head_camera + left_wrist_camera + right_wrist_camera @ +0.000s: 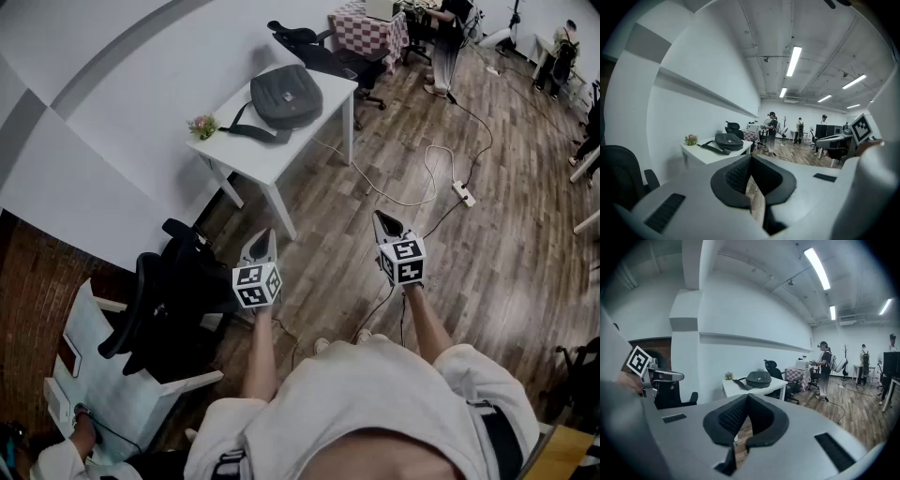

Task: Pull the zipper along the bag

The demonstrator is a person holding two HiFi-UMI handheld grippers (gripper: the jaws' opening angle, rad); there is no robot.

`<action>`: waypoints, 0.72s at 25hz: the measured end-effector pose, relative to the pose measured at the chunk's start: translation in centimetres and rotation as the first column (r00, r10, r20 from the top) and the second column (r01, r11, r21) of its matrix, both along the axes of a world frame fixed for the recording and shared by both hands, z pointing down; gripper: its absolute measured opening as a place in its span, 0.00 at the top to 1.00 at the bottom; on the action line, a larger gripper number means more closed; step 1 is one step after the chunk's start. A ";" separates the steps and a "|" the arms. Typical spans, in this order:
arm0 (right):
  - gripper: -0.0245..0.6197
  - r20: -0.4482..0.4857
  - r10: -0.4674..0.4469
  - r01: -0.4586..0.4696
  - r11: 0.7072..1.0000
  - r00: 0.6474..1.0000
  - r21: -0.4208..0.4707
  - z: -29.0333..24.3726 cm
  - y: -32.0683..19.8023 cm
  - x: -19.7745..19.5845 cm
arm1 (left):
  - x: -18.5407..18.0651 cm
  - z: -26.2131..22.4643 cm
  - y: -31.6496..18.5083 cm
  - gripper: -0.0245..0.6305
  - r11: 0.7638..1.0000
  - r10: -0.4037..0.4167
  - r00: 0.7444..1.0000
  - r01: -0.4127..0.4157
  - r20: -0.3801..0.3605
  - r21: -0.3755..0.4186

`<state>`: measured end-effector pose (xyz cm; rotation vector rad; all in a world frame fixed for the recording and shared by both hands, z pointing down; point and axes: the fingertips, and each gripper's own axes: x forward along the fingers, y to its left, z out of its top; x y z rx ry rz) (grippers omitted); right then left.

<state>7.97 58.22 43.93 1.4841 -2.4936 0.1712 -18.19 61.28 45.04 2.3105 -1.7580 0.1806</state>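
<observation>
- left gripper (pixel 263 238): jaws pressed together, nothing between
- right gripper (pixel 382 223): same, empty
- bag (pixel 286 97) lies on white table (pixel 274 155), well apart from both
- zipper seemingly closed, too small to tell

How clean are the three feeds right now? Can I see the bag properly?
Head view: evenly lit, sharp, edges bowed; gray bag on white table clear. Left gripper view: fisheye, dark corners, bright ceiling strips, bag small. Right gripper view: same distortion, bag small.

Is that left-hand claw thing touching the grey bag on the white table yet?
Apart. The head view shows the left gripper held over the wooden floor, well short of the table where the bag lies.
</observation>
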 end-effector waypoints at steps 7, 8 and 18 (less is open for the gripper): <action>0.94 0.004 -0.007 0.007 1.000 1.000 -0.005 0.1 0.3 1.3 | 1.6 -0.4 0.2 0.92 1.000 -0.002 1.000 0.002 0.001 -0.003; 0.94 0.005 -0.010 0.010 1.000 1.000 -0.005 0.1 0.2 1.5 | 1.9 -0.4 0.2 0.92 1.000 -0.003 1.000 0.003 0.002 -0.003; 0.94 0.030 -0.051 0.051 0.999 0.998 -0.004 0.3 -0.4 5.0 | 6.2 -0.4 0.0 0.92 1.000 -0.024 1.000 0.024 0.009 -0.003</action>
